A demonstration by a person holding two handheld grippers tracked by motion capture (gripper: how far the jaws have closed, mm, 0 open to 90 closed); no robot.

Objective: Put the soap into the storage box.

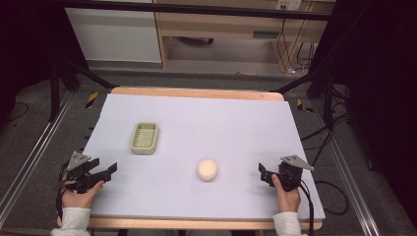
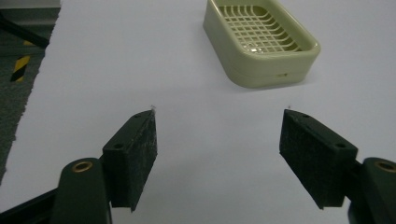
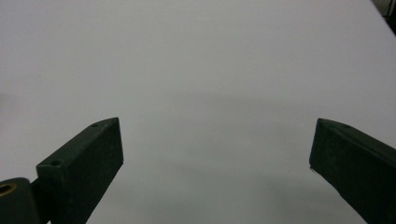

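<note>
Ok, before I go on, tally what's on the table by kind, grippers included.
Pale green slotted plastic soap dish: 1
Round cream-coloured soap bar: 1
Black two-jaw grippers, both open and holding nothing: 2, the left gripper and the right gripper
Total: 4

Pale green grid-patterned soap dish (image 1: 144, 138); cream round soap (image 1: 207, 169); black claws; lavender table cover (image 1: 206, 123)

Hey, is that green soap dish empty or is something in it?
Empty. The soap dish shows its bare slotted grid, and the round soap lies apart from it on the table.
</note>
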